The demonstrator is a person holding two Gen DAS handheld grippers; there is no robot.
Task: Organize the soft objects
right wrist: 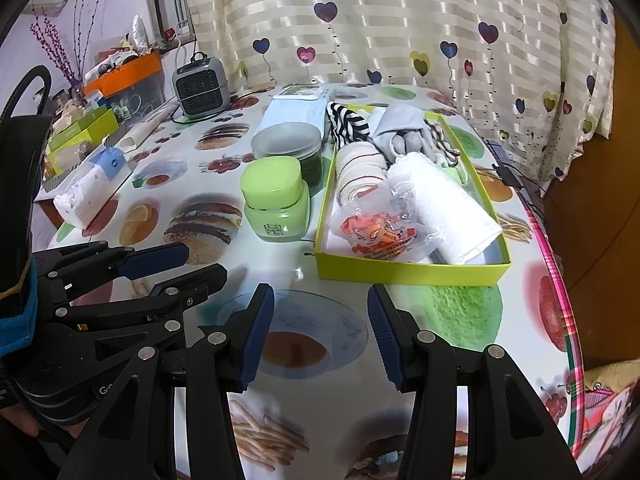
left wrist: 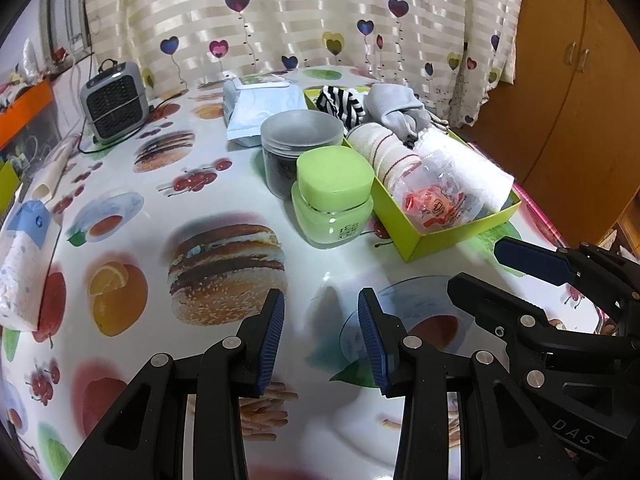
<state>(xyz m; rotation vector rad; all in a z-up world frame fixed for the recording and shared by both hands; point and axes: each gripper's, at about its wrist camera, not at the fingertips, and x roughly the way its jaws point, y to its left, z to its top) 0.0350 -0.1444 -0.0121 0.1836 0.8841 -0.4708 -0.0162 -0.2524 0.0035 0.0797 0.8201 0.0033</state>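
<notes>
From the left wrist camera, the left gripper [left wrist: 321, 336] hovered tilted down over the food-printed tablecloth [left wrist: 132, 200], jaws apart and empty. Near the table's right edge sat a shallow lime-green cardboard tray [left wrist: 404, 240] holding a rolled white terry towel [left wrist: 476, 168], a striped cream roll [left wrist: 384, 148], a crinkly plastic packet [left wrist: 436, 204] and grey socks [left wrist: 396, 108].

From the right wrist camera, the right gripper [right wrist: 321, 336] hung likewise, jaws apart, nothing between. The towel [right wrist: 444, 208] looked light and squashy, probably best pinched across its middle; the packet [right wrist: 372, 236] seemed slippery.
</notes>
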